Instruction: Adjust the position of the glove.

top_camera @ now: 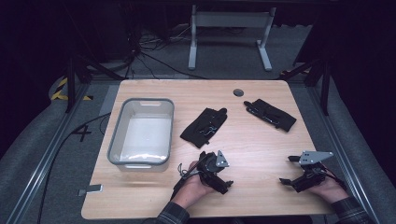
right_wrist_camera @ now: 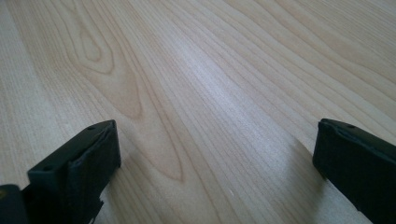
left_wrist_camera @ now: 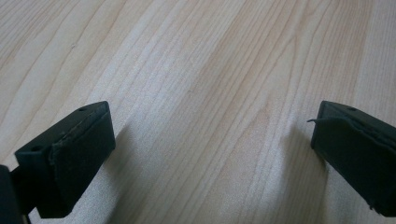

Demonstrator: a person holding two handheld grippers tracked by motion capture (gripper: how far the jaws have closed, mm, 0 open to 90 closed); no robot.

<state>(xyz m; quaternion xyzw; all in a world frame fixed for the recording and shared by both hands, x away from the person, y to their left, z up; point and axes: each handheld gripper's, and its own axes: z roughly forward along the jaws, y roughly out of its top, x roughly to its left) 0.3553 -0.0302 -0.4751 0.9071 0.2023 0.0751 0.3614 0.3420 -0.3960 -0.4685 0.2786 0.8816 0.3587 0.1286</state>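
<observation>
Two black gloves (top_camera: 204, 127), one grey bin (top_camera: 142, 132), two grippers (top_camera: 212, 173), jaws apart

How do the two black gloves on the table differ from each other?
The near glove lies mid-table beside the grey bin, fingers pointing away and slightly right; the far glove lies farther right, slanting toward the back-left. The near glove looks broader and bunched, the far glove slimmer and flatter. Both are black and untouched.
</observation>
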